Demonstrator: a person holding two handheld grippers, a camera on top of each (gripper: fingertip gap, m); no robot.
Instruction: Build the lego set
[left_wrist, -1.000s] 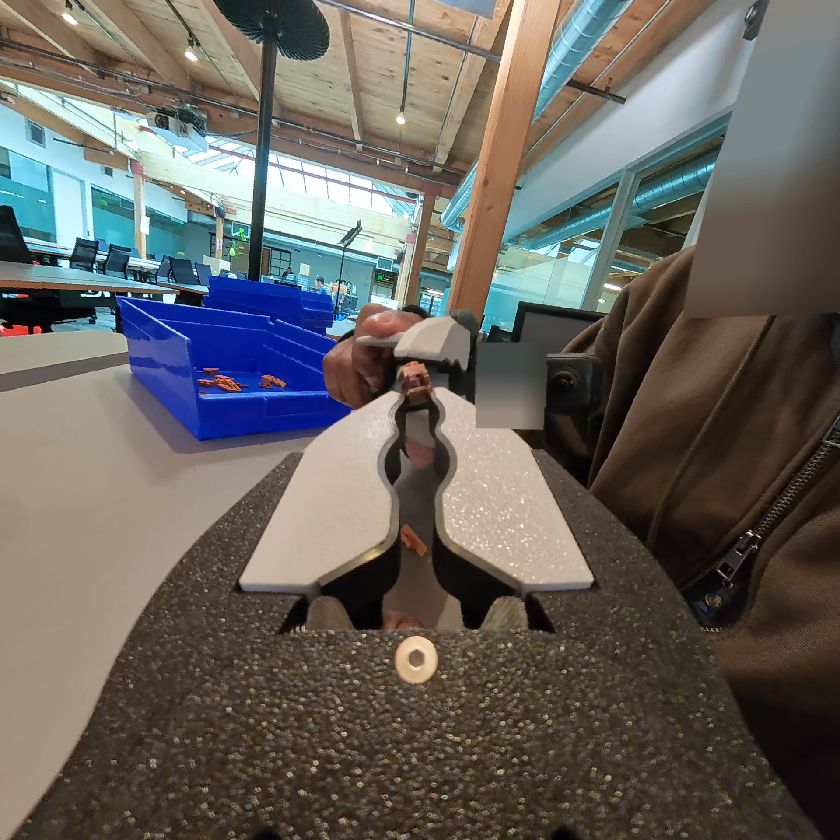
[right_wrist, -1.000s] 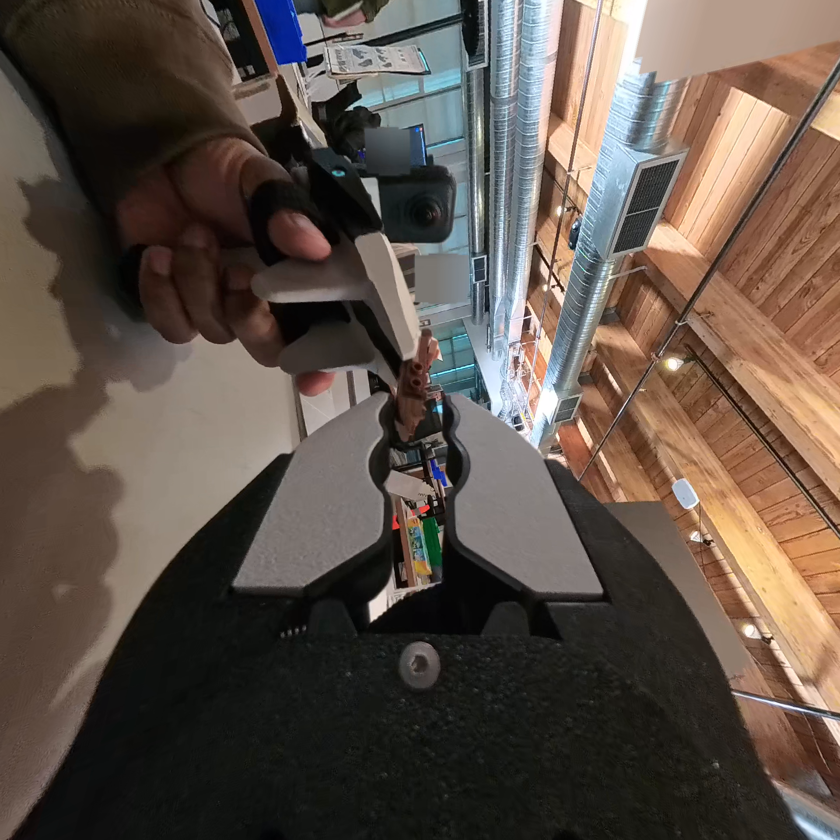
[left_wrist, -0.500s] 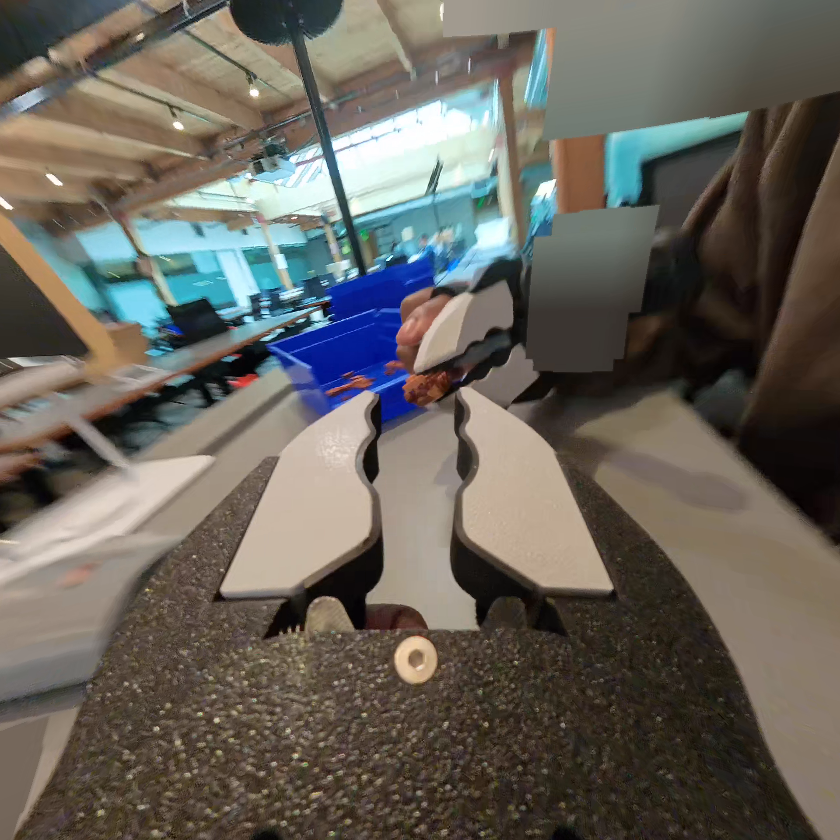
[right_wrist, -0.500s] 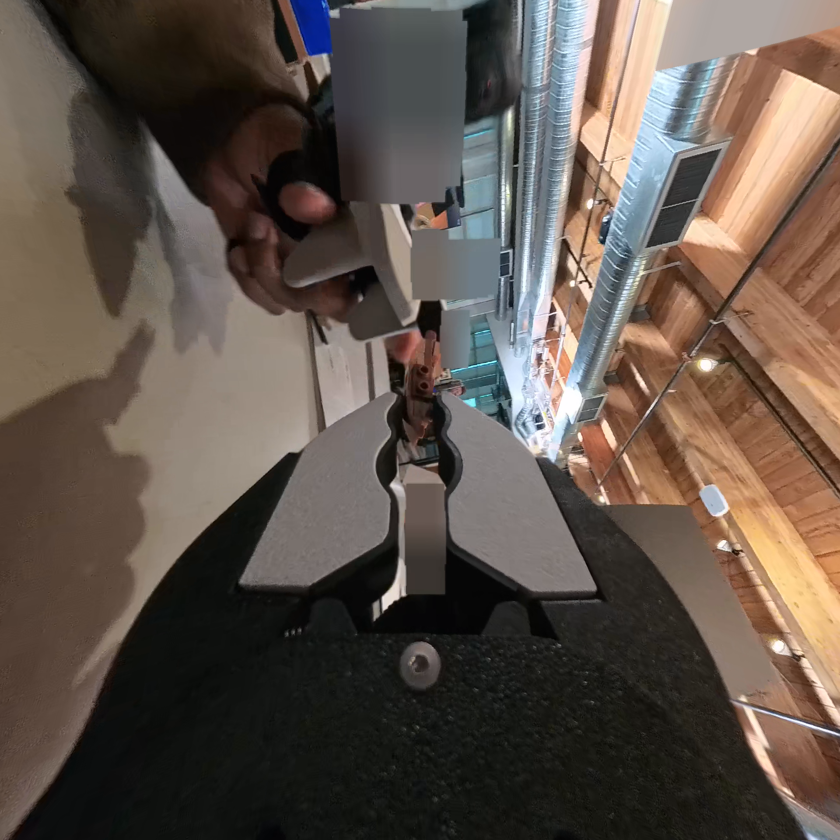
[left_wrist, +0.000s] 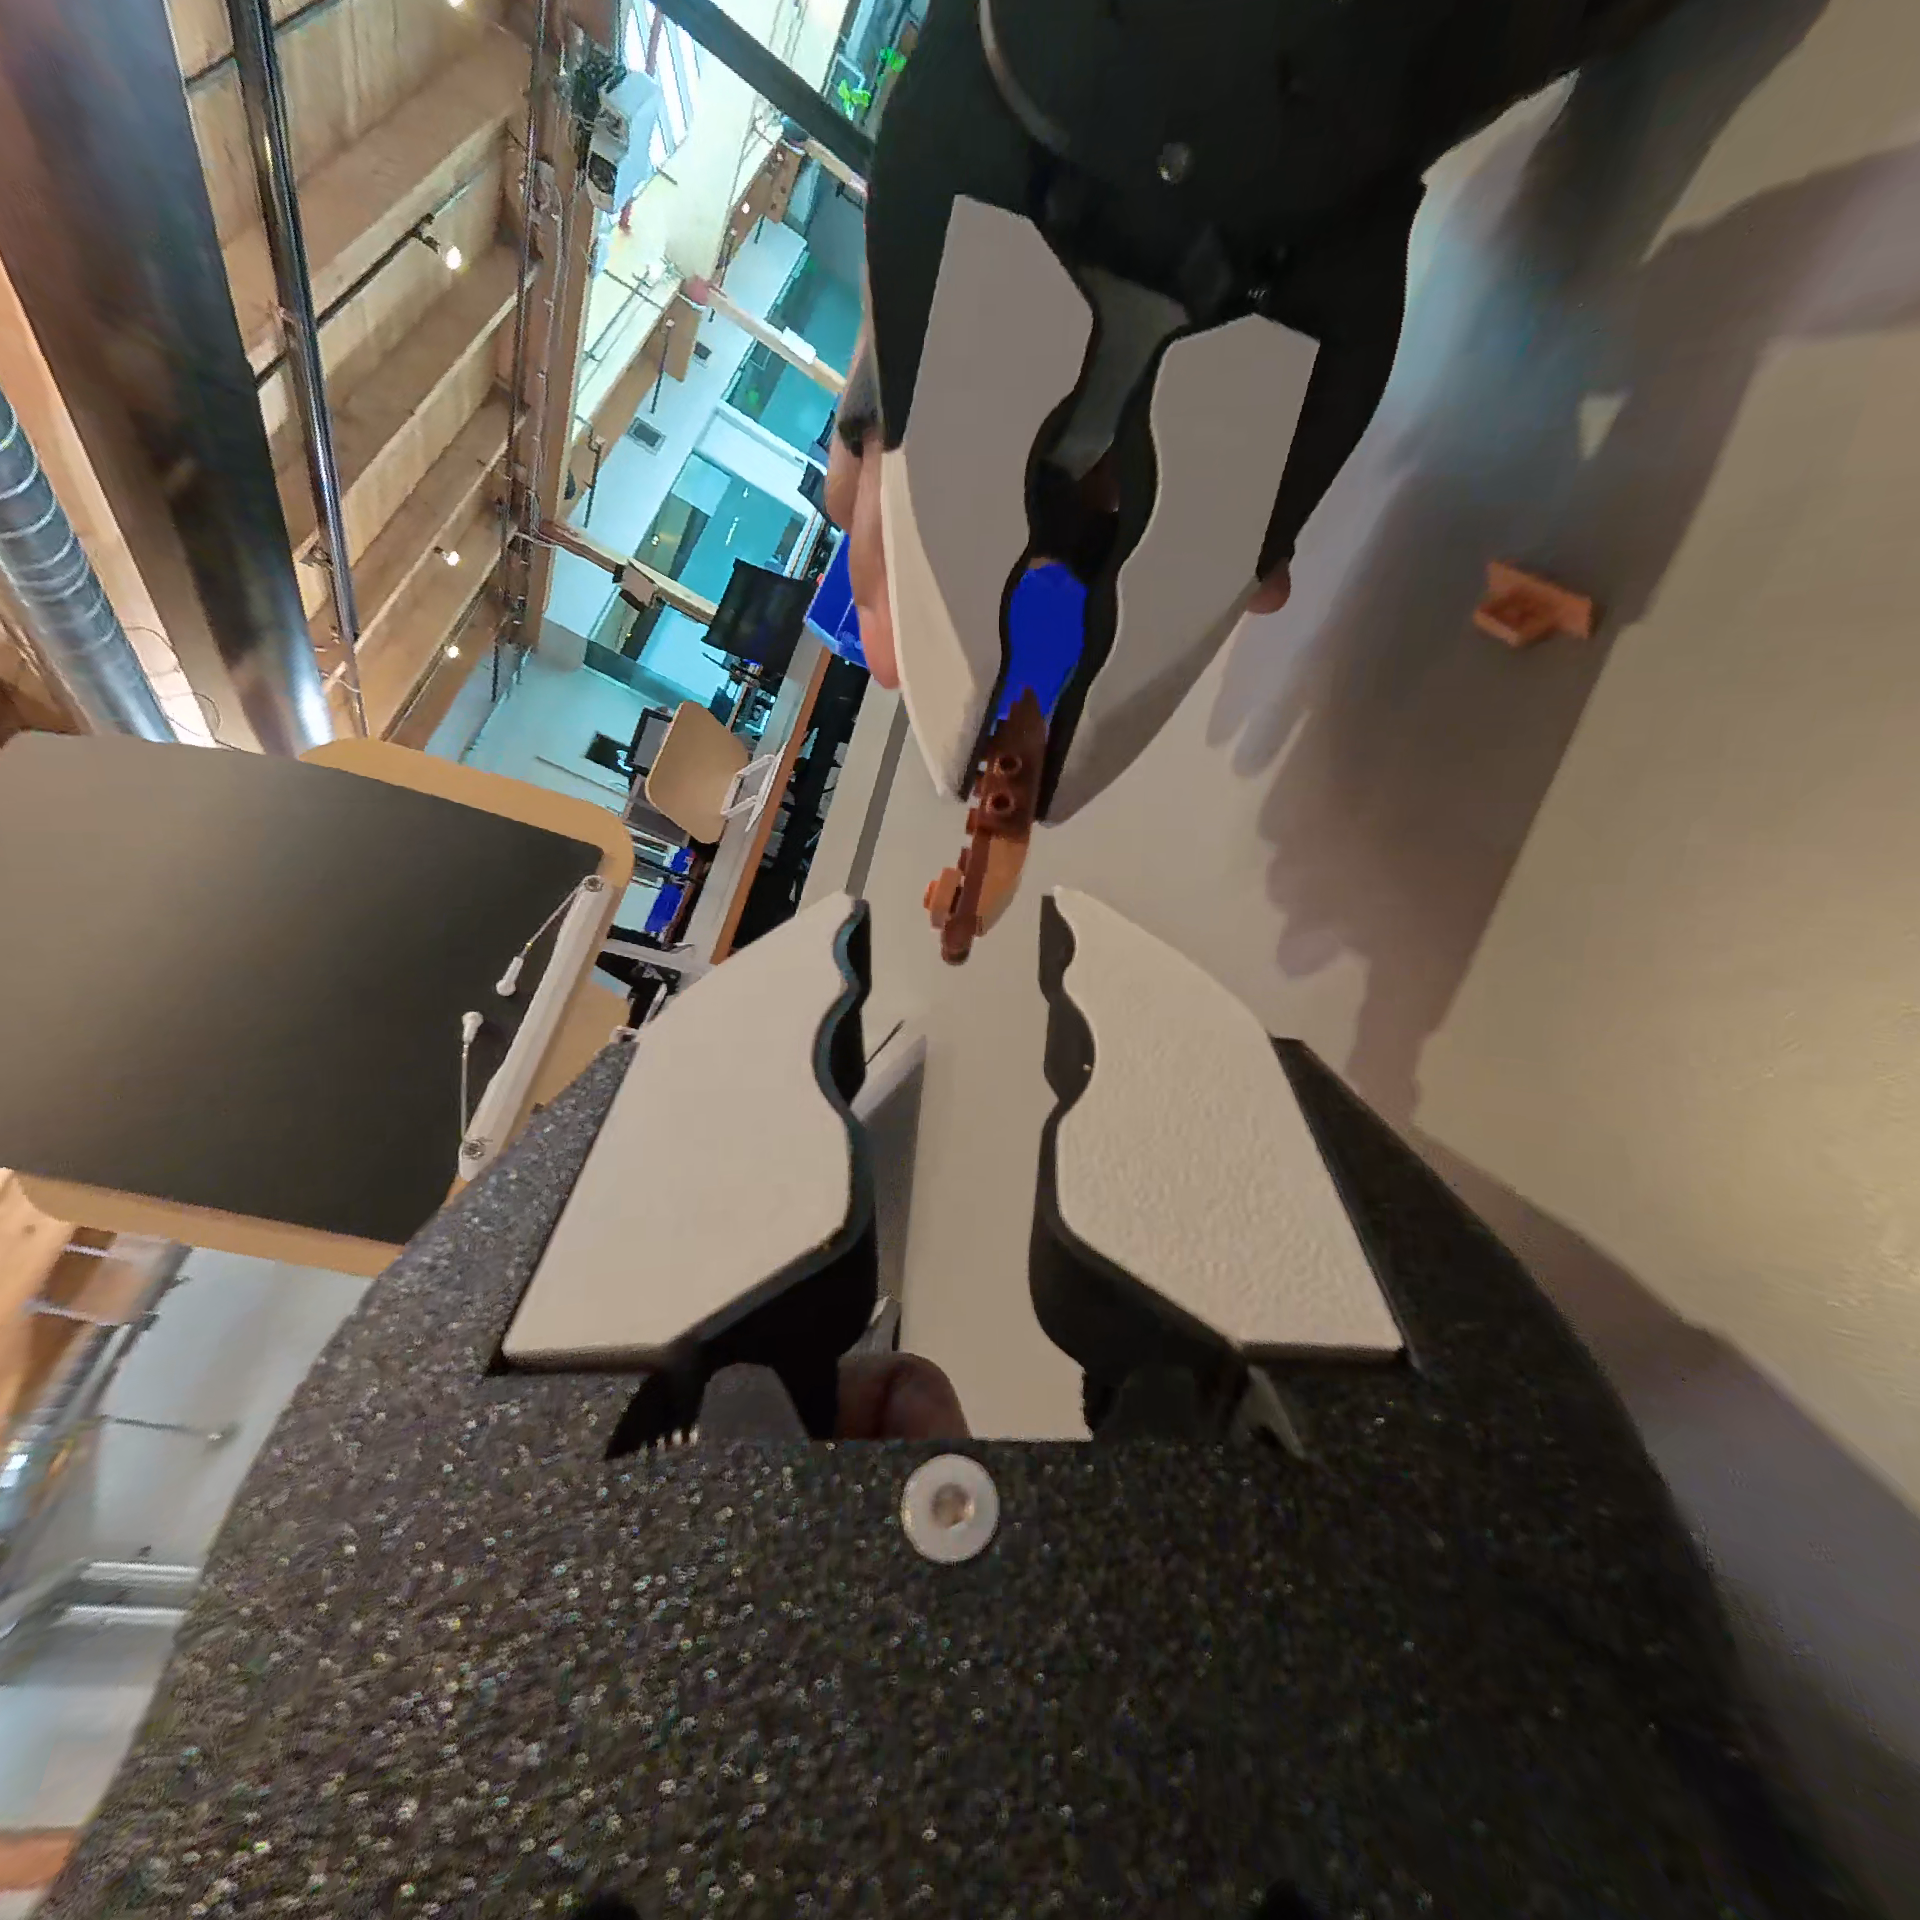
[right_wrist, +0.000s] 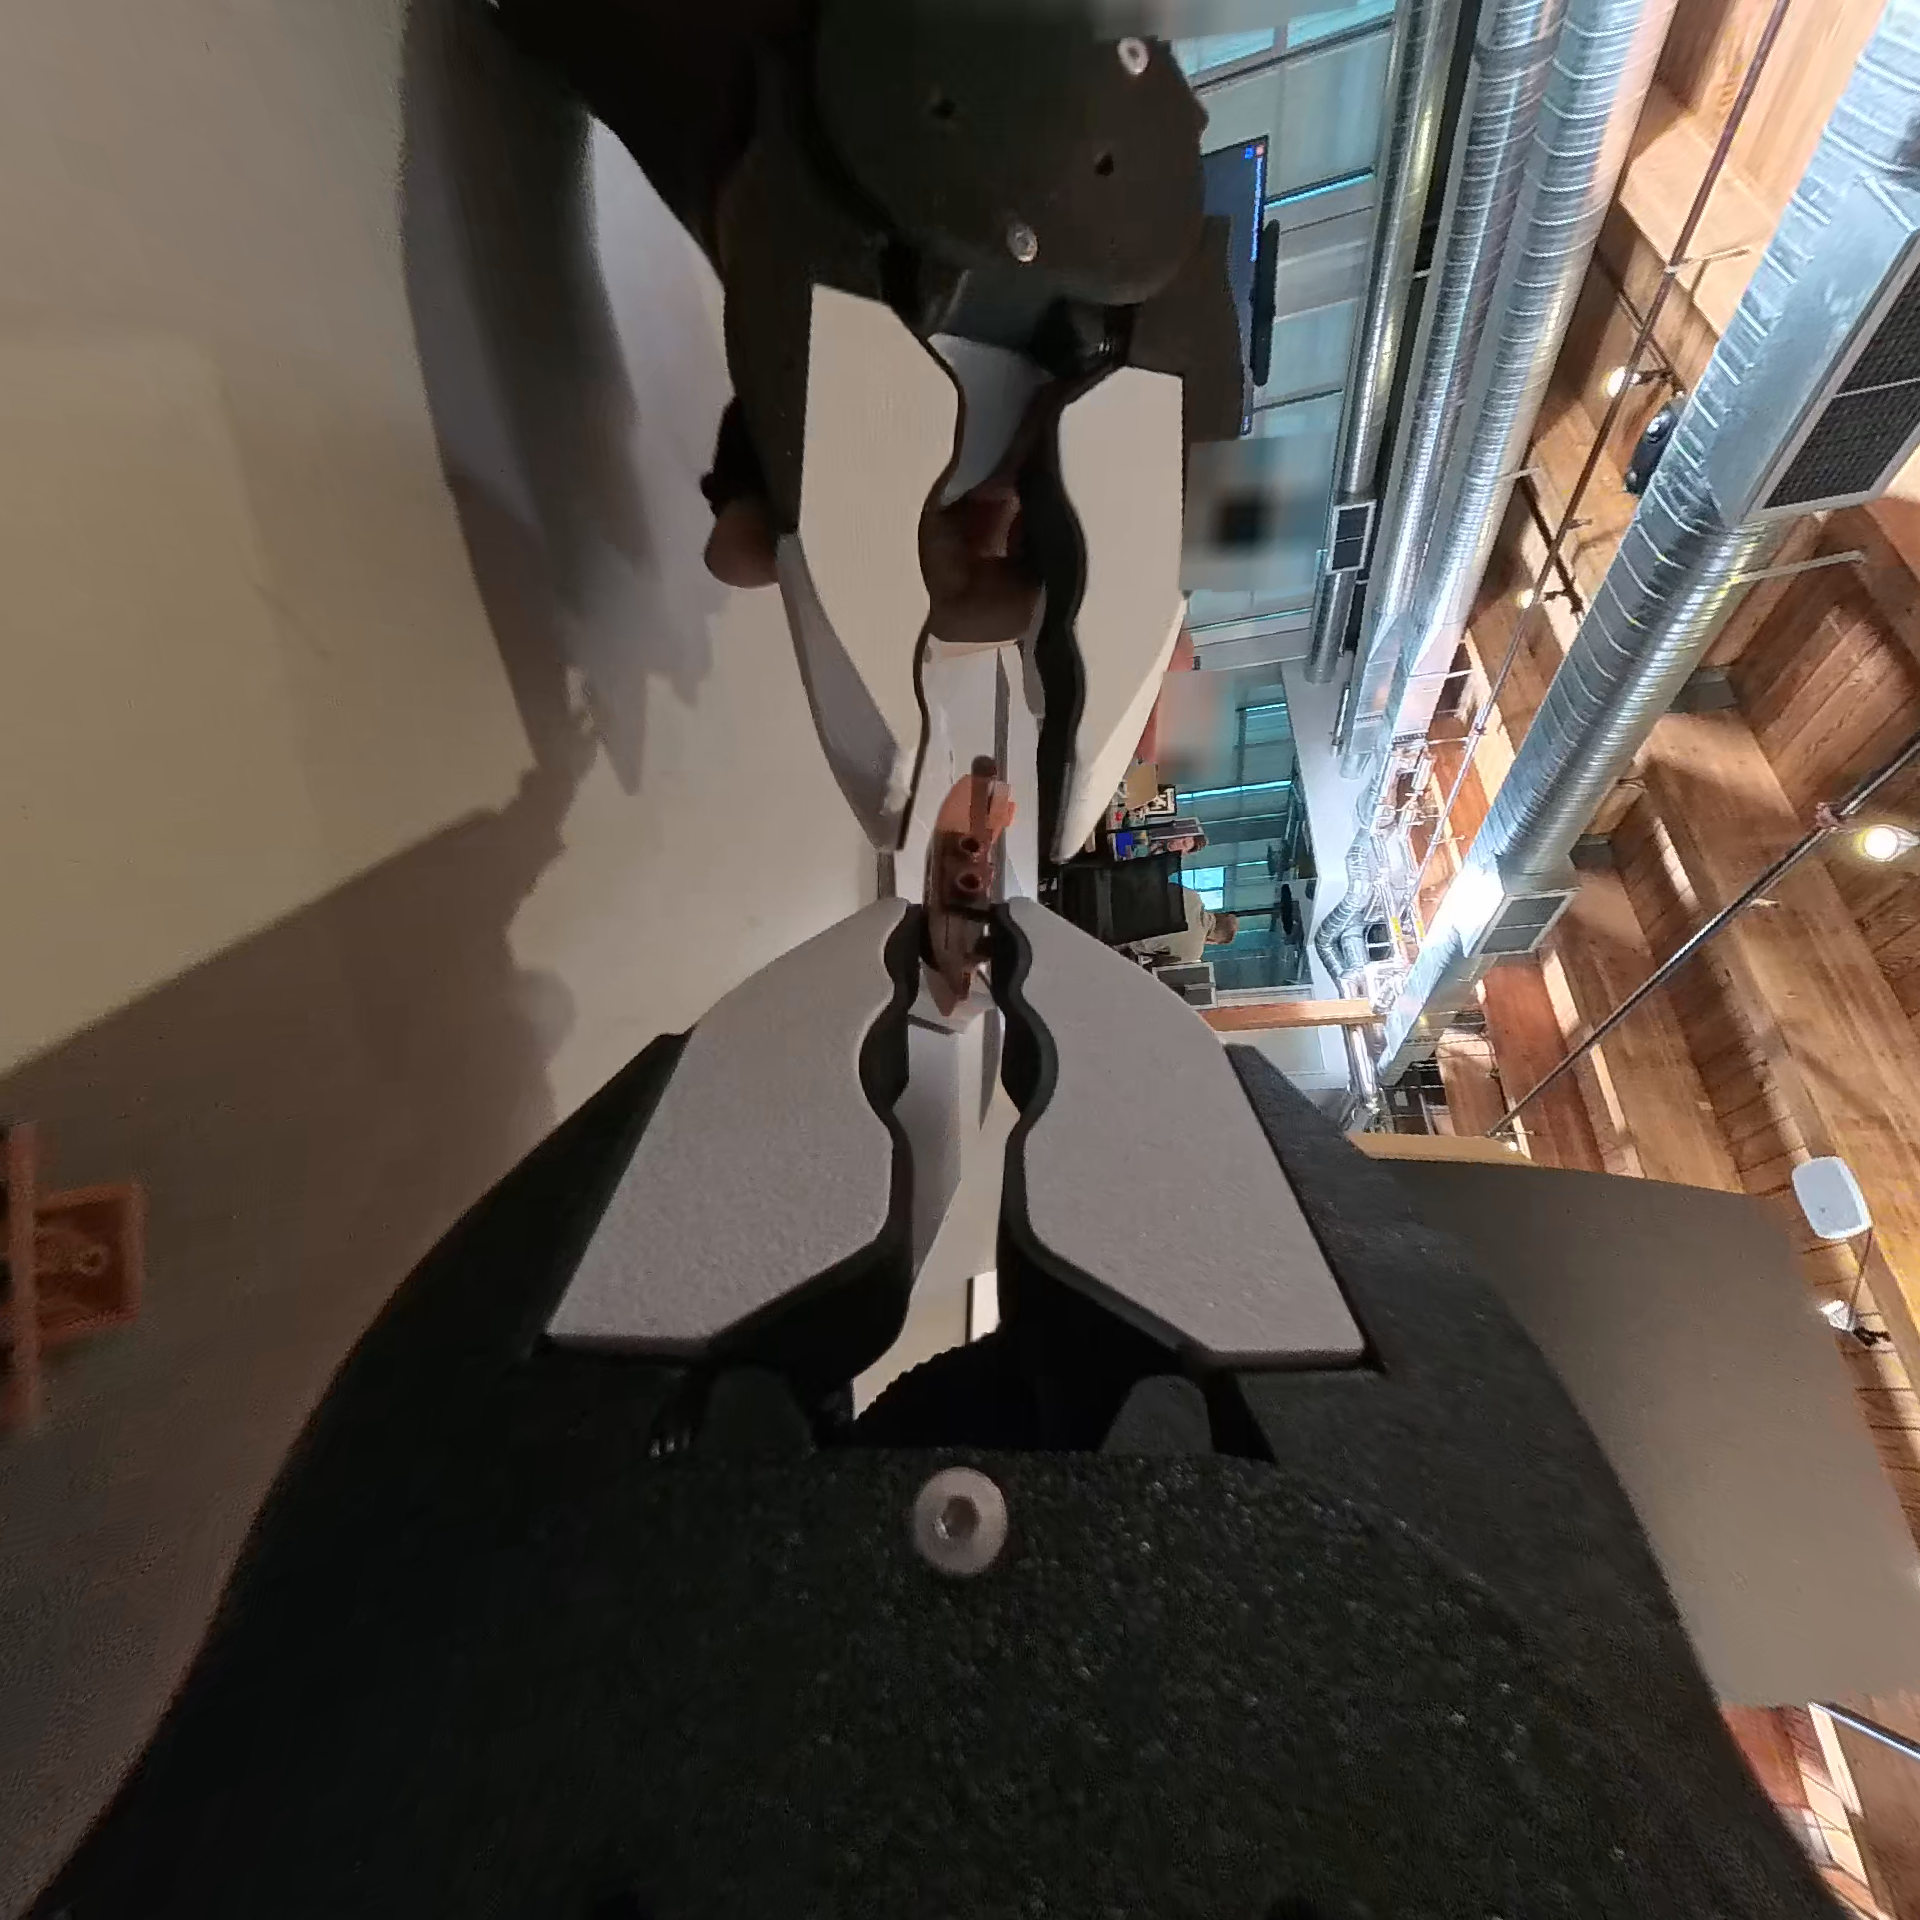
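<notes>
A small brown lego assembly (left_wrist: 992, 842) is clamped in my right gripper (left_wrist: 1003, 800), which points at the camera in the left wrist view. My left gripper (left_wrist: 953, 904) is open, and the lower end of the assembly reaches just between its fingertips without touching them. In the right wrist view my right gripper (right_wrist: 961, 912) is shut on the assembly (right_wrist: 961, 862). The left gripper (right_wrist: 979, 836) faces it nose to nose, with its open jaws either side of the assembly's far end.
A loose brown brick (left_wrist: 1532, 613) lies on the grey table (left_wrist: 1662, 935); it also shows at the left edge of the right wrist view (right_wrist: 62, 1268). A blue bin (left_wrist: 1044, 623) shows behind the right gripper's fingers. A black-topped desk (left_wrist: 260, 987) stands beyond.
My left gripper let go of the assembly and opened, swung away, rolled onto its side and came back tip to tip. My right gripper stayed shut on the assembly.
</notes>
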